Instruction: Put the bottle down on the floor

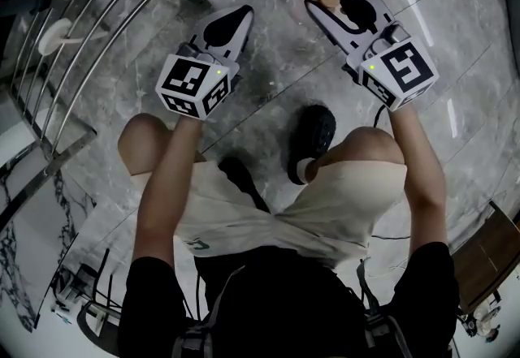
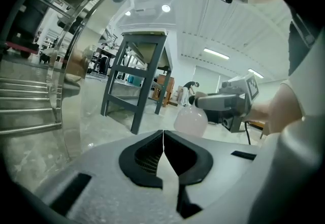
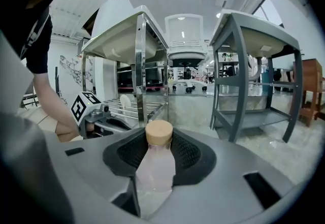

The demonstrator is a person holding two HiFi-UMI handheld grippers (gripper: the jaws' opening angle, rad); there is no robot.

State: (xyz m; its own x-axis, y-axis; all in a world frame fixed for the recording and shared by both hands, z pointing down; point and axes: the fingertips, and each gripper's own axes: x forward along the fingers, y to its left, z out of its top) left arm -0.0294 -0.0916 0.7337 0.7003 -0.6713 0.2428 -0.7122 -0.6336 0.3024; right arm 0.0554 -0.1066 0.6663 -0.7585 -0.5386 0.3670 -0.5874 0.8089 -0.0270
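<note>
Grey marble-look floor [image 1: 455, 15], glossy, fills most of the head view. A black shoe [image 1: 314, 135] stands on it at frame centre. A metal rack [image 1: 81, 64] with parallel bars sits upper left, and a white ladle-like utensil [image 1: 57, 36] lies on the bars. A wooden furniture piece [image 1: 487, 255] is on the floor at the lower right edge. In the right gripper view, a grey table frame [image 3: 254, 81] stands right of centre with its legs on the floor and a low shelf between them. The rack is left of centre, uprights on the floor, with the white utensil on its shelf.
</note>
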